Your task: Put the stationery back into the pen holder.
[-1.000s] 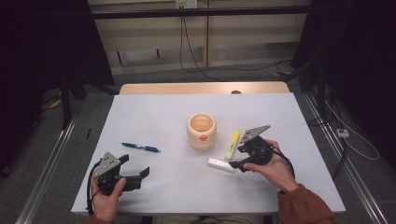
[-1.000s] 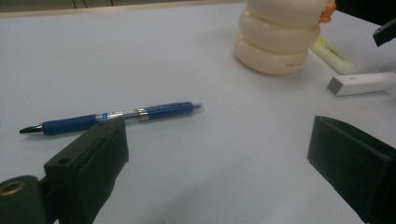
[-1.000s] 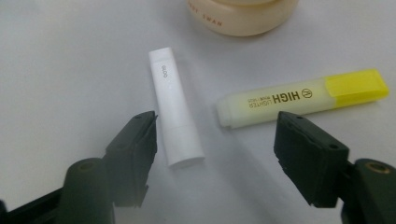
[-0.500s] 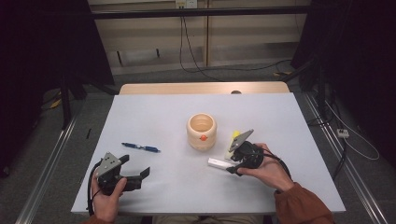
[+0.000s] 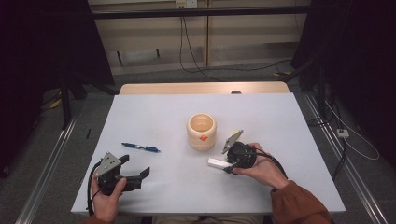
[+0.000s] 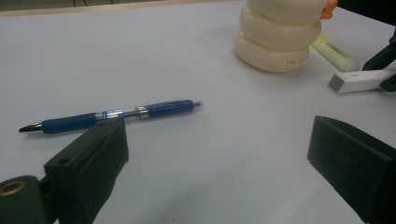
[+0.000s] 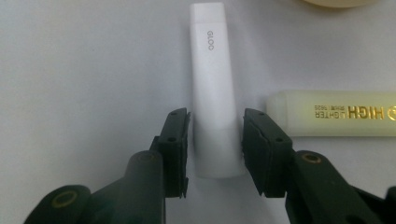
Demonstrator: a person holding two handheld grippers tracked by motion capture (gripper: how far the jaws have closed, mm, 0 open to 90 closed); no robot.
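Note:
A white glue stick point(image 7: 212, 93) lies flat on the table, near the front right in the high view point(image 5: 217, 163). My right gripper point(image 7: 215, 144) straddles its near end, and its jaws have just been closing around it. The right pad point(image 7: 254, 140) meets the stick's side, while a thin gap remains at the left pad point(image 7: 177, 140). A yellow highlighter point(image 7: 336, 119) lies just beside that right jaw. My left gripper point(image 5: 137, 167) rests open at the front left with nothing between its jaws point(image 6: 219, 158). A blue pen point(image 6: 112, 114) lies ahead of it.
A cream ribbed wooden cup point(image 5: 201, 131) with an orange knob stands mid-table, just beyond the glue stick and highlighter point(image 6: 334, 49). The blue pen point(image 5: 140, 148) lies left of the cup. The table's front edge point(image 5: 187, 210) runs close below both hands.
The right hand has shifted left and down onto the glue stick's right end, and its jaws have narrowed around the stick. The left hand and gripper have stayed still.

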